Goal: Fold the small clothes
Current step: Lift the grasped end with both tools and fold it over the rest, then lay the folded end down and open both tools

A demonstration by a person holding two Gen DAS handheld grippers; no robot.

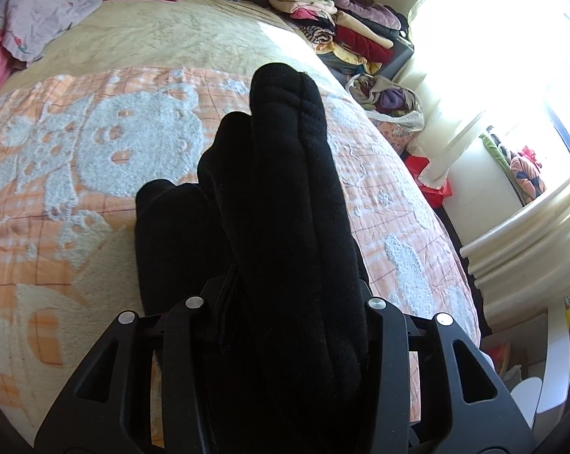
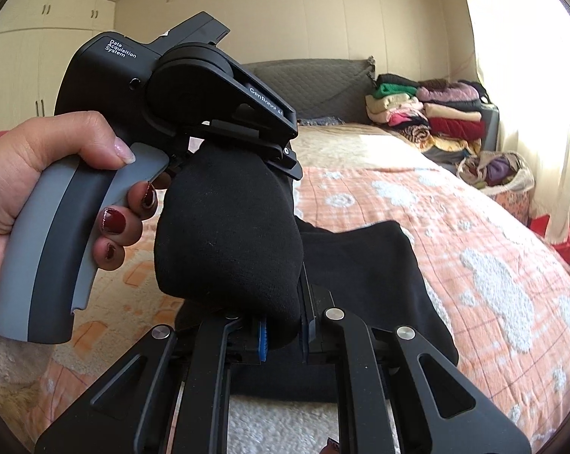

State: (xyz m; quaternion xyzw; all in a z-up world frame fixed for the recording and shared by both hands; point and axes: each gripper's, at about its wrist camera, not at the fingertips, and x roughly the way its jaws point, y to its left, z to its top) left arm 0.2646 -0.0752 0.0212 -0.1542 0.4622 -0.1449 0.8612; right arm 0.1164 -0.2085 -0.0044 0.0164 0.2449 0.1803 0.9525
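Observation:
A black garment (image 1: 277, 189) is bunched into a thick fold above the bed's orange blanket (image 1: 95, 151). My left gripper (image 1: 285, 302) is shut on it, and the cloth hides its fingertips. In the right wrist view a hand (image 2: 39, 181) holds the left gripper (image 2: 247, 147), which is clamped on the top of the black bundle (image 2: 228, 227). My right gripper (image 2: 283, 335) is shut on the bundle's lower end, its blue pads pressing into the cloth. The rest of the garment (image 2: 379, 283) lies flat on the blanket (image 2: 474, 246).
A stack of folded clothes (image 1: 341, 26) (image 2: 429, 113) stands at the bed's far right corner, with a bag of clothes (image 1: 391, 98) (image 2: 497, 170) beside it. Loose pale and pink clothes (image 1: 46, 11) lie at the far left. A bright curtained window is on the right, a wardrobe (image 2: 39, 56) on the left.

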